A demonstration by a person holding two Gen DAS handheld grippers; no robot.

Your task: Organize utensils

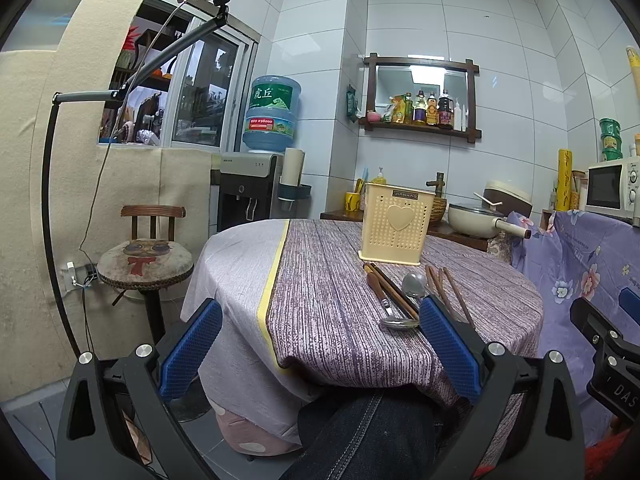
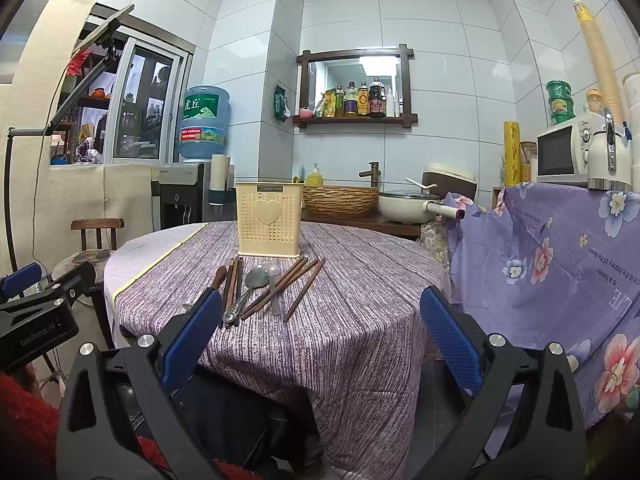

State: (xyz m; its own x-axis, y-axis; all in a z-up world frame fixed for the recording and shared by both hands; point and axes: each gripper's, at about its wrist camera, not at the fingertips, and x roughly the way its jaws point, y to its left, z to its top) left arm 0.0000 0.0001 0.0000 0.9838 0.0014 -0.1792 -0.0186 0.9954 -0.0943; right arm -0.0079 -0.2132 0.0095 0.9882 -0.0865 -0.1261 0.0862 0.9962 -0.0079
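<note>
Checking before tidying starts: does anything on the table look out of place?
Yes. Brown wooden chopsticks and metal spoons lie scattered, crossing each other, on the purple cloth in front of the upright cream plastic holder, not inside it.

I am looking into a small kitchen walled in pale glossy tiles (image 2: 344, 8), where a dark wooden wall shelf (image 2: 355, 119) holds a row of bottles beneath a framed opening. To the left I see a sliding window (image 1: 208, 92) above beige fabric panels, a water dispenser (image 1: 250, 188) topped by a blue jug, and a round stool (image 1: 145, 264) on the grey floor. On the right a white microwave (image 2: 568, 152) sits above a purple floral cloth (image 2: 560, 256), behind the round table (image 2: 360, 320) with its striped purple cover.
</note>
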